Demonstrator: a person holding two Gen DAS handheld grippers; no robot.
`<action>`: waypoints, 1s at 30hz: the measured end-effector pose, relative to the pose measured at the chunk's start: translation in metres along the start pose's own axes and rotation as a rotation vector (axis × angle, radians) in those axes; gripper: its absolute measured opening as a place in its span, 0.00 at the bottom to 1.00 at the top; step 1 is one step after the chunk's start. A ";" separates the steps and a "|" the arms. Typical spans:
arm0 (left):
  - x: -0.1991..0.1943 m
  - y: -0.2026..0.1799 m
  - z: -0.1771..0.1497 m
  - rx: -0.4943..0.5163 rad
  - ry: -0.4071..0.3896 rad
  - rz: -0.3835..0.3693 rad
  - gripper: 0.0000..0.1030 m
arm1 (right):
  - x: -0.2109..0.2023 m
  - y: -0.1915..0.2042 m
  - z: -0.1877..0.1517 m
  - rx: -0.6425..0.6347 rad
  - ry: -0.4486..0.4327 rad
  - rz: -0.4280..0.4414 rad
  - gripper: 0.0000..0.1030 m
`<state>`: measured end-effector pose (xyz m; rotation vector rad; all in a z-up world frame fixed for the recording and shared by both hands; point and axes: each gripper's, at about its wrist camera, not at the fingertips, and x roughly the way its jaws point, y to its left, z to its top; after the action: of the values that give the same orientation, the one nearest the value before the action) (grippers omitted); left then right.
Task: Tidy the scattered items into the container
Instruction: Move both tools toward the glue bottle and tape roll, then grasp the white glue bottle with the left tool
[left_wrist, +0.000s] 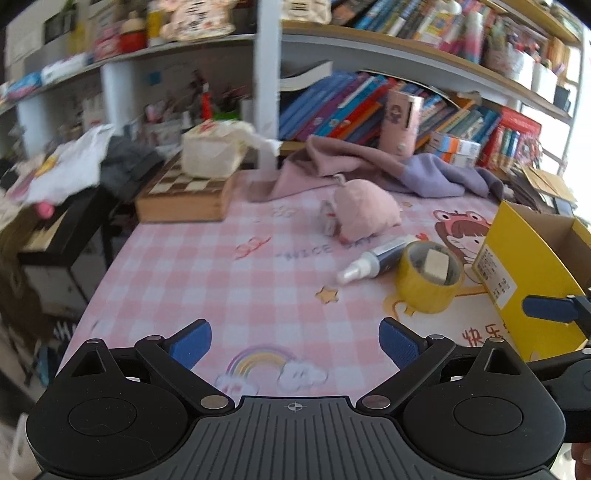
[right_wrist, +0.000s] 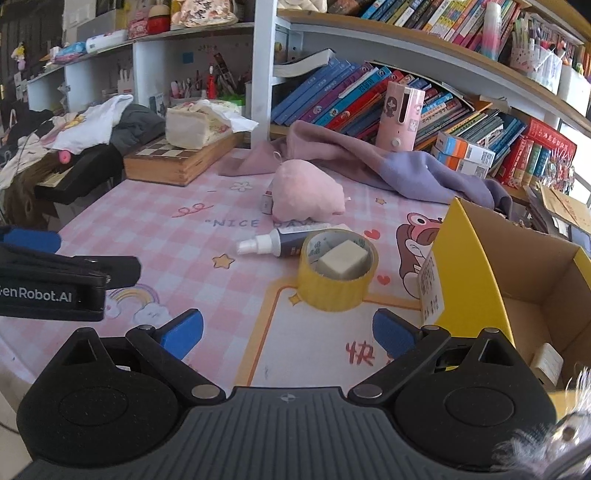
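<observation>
A yellow tape roll (left_wrist: 428, 278) (right_wrist: 338, 271) stands on the pink checked mat with a white block (right_wrist: 343, 263) inside its hole. A small spray bottle (left_wrist: 373, 261) (right_wrist: 280, 242) lies just behind it. A pink plush (left_wrist: 364, 208) (right_wrist: 306, 192) lies farther back. The yellow cardboard box (left_wrist: 532, 280) (right_wrist: 476, 258) stands open at the right. My left gripper (left_wrist: 294, 345) is open and empty above the mat's near edge. My right gripper (right_wrist: 288, 334) is open and empty, just in front of the tape roll and beside the box.
A purple and pink cloth (right_wrist: 388, 158) lies at the back of the mat. A chessboard box (right_wrist: 177, 155) with a tissue pack (right_wrist: 195, 123) stands at back left. Bookshelves (right_wrist: 406, 96) line the rear. Clothes (right_wrist: 88, 129) pile at the left. A white item (right_wrist: 546, 363) lies in the box.
</observation>
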<state>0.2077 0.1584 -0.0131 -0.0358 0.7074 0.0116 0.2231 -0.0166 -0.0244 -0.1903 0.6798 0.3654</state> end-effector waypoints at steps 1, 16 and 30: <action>0.005 -0.003 0.004 0.014 0.005 -0.007 0.96 | 0.004 -0.001 0.002 0.003 0.005 -0.001 0.97; 0.092 -0.010 0.052 0.143 0.138 -0.136 0.92 | 0.074 -0.026 0.024 0.102 0.067 -0.074 0.97; 0.161 -0.030 0.079 0.290 0.260 -0.224 0.77 | 0.125 -0.051 0.031 0.167 0.115 -0.121 0.89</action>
<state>0.3820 0.1311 -0.0563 0.1644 0.9558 -0.3150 0.3507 -0.0210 -0.0782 -0.0933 0.8048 0.1810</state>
